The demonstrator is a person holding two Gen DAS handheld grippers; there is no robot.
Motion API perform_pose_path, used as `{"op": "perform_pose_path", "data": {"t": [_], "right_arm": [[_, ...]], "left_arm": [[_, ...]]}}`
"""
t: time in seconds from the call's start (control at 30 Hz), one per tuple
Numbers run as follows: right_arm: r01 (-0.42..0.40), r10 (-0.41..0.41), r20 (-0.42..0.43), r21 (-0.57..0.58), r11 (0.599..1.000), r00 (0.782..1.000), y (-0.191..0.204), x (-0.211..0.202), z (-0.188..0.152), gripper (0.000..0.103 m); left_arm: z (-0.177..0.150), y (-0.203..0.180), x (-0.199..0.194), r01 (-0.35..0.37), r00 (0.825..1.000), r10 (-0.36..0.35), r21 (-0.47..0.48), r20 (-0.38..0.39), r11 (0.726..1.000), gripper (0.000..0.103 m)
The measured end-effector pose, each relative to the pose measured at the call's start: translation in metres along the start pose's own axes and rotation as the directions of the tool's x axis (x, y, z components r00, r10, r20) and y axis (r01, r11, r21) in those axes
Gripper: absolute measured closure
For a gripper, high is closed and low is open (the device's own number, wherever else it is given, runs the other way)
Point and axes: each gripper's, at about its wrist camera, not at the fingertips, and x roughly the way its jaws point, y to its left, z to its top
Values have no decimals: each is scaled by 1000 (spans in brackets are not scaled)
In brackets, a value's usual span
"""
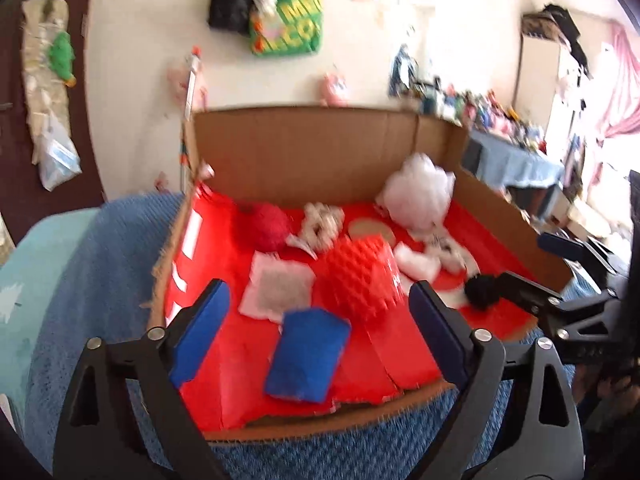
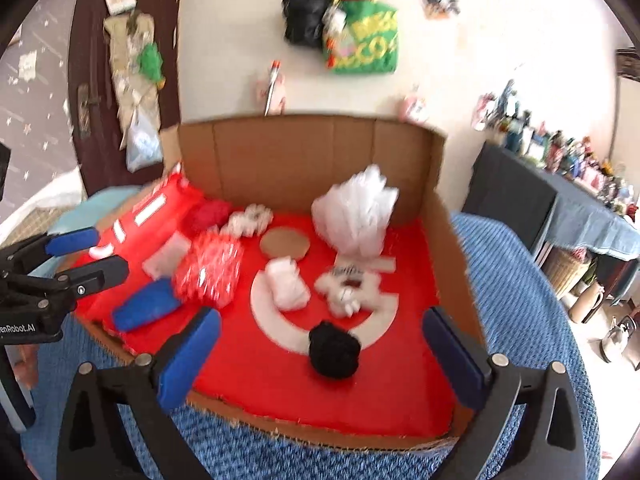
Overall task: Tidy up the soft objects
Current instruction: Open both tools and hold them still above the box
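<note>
Left hand-held gripper [image 1: 320, 320]: jaws spread wide, nothing between the pads, hovering over the near edge of the cardboard tray [image 1: 304, 140]. Right hand-held gripper [image 2: 322, 354]: likewise spread and empty, over the tray's near right side. Directly ahead of the left one lies the blue pad [image 1: 306, 354], flat at the front of the red liner; just behind it the red spiky cushion [image 1: 362, 276] and a pale grey-centred square [image 1: 278, 290]. Ahead of the right one sits the black pom-pom [image 2: 334, 350], on the white ring printed on the liner. Further back: a red fuzzy ball [image 1: 262, 222], small white fluffy pieces [image 2: 286, 286], and a crinkly white plastic bundle [image 2: 354, 214] against the rear wall. Risks, as I judge them: the items are light and crowded, so a closing jaw could nudge a neighbour or pinch two at once; the blue pad lies flat and a pad could slide over it or snag the torn liner edge; the two tools work close together and could collide. The tray rests on a blue knitted blanket [image 2: 520, 280], a soft base that may let it shift. Room: cream wall with a green bag [image 2: 362, 38] hanging, dark door at left, cluttered shelf at right. Both views are motion-blurred.
</note>
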Motion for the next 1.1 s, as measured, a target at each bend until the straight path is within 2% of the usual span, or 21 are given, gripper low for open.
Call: {"op": "perform_pose_path", "data": {"t": [0.07, 0.17, 0.4, 0.7, 1.1], "right_arm": [[22, -23, 56, 5, 1000, 998, 1, -2, -2, 0], [53, -51, 81, -13, 999, 995, 5, -1, -5, 0], [130, -125, 94, -57, 990, 988, 16, 2, -11, 0], [117, -117, 62, 7, 993, 991, 3, 8, -13, 0], [123, -124, 20, 24, 992, 992, 0, 15, -15, 0]], "left_arm": [[-3, -3, 0, -31, 998, 30, 9, 49, 999, 8], [-7, -7, 3, -40, 996, 38, 22, 79, 999, 3], [-14, -7, 8, -70, 996, 69, 12, 62, 997, 3], [-19, -5, 15, -96, 995, 96, 2, 15, 995, 3], [-19, -3, 21, -101, 995, 101, -2, -10, 995, 3]]}}
